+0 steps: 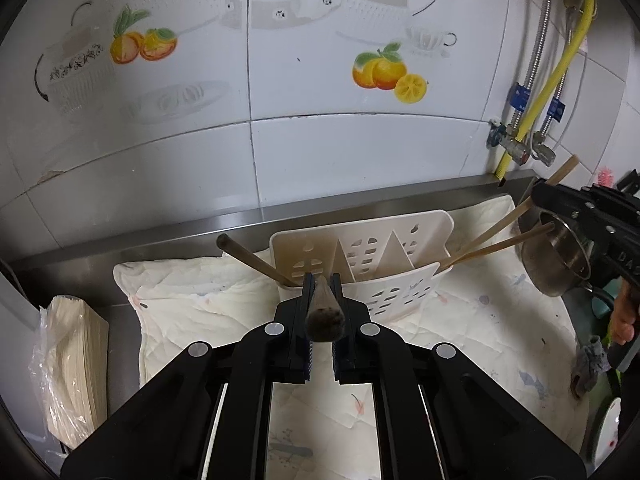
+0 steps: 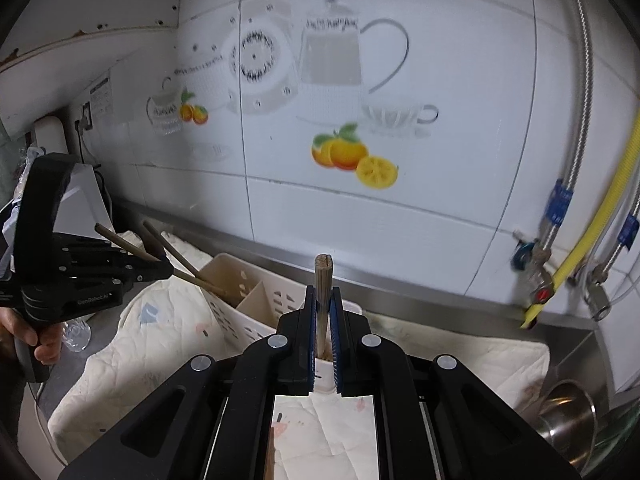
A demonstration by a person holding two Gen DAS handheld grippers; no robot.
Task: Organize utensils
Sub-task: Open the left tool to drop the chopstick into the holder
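1. In my left wrist view the left gripper (image 1: 321,284) sits low in the centre of the frame, its jaws clamped on a dark chopstick (image 1: 325,304) whose blunt end points back at the lens

2. Just past those fingertips stands the white utensil holder (image 1: 360,260), a slotted plastic caddy with dividers, at the middle of the frame on a pale quilted cloth (image 1: 192,300)

3. A second dark chopstick (image 1: 252,258) already leans out of the holder's left compartment towards the upper left

4. At the right edge of that view I see the right gripper (image 1: 536,196), pinching a light wooden chopstick (image 1: 516,210) that slants down into the holder's right end; another light stick (image 1: 500,246) lies just below it

5. In my right wrist view the right gripper (image 2: 324,312) is closed on that light chopstick (image 2: 322,280), which stands upright in the centre with its cut end uppermost

6. The holder (image 2: 256,304) shows left of centre, and the left gripper (image 2: 166,270) reaches in from the left edge, held by a hand (image 2: 40,340)

7. A steel pot (image 2: 568,416) sits at the lower right, beside the cloth on the steel counter (image 2: 440,300)
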